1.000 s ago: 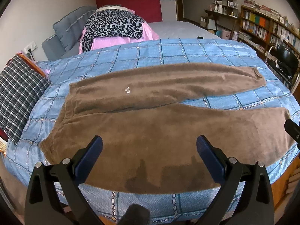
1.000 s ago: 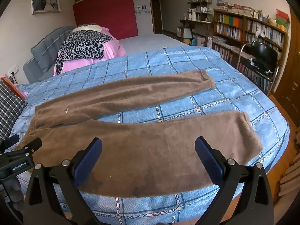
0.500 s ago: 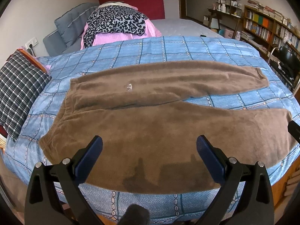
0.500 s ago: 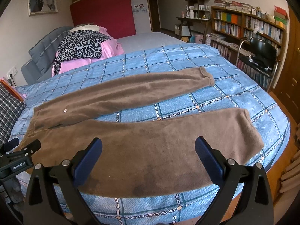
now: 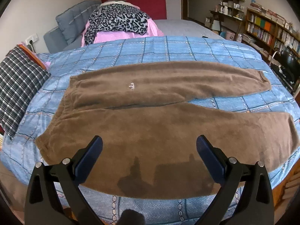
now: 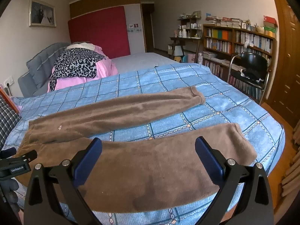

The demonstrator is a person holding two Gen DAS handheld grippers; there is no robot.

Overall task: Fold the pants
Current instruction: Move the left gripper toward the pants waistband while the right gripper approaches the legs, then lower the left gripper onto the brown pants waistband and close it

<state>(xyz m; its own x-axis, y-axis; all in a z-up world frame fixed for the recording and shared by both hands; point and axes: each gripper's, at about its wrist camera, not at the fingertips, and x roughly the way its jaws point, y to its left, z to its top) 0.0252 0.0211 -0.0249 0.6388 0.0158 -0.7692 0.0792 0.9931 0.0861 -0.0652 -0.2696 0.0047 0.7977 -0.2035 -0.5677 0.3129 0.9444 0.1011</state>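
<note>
Bed: blue checked quilt (image 5: 187, 50), brown pants (image 5: 150, 116) spread flat.
Hidden: near hem behind the fingers.
Left gripper (image 5: 149, 144): released, above pants.
Right gripper (image 6: 148, 146): released, empty.

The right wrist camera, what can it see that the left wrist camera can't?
Only the right wrist view shows the framed picture on the wall, the wooden door, and the left gripper at its left edge. Only the left wrist view shows the whole plaid pillow and the gripper's shadow on the fabric. Both show the brown pants spread flat on the blue checked bedspread, the leopard-print cloth on pink bedding, the bookshelf, the black chair, and a pair of open blue-padded jaws.
</note>
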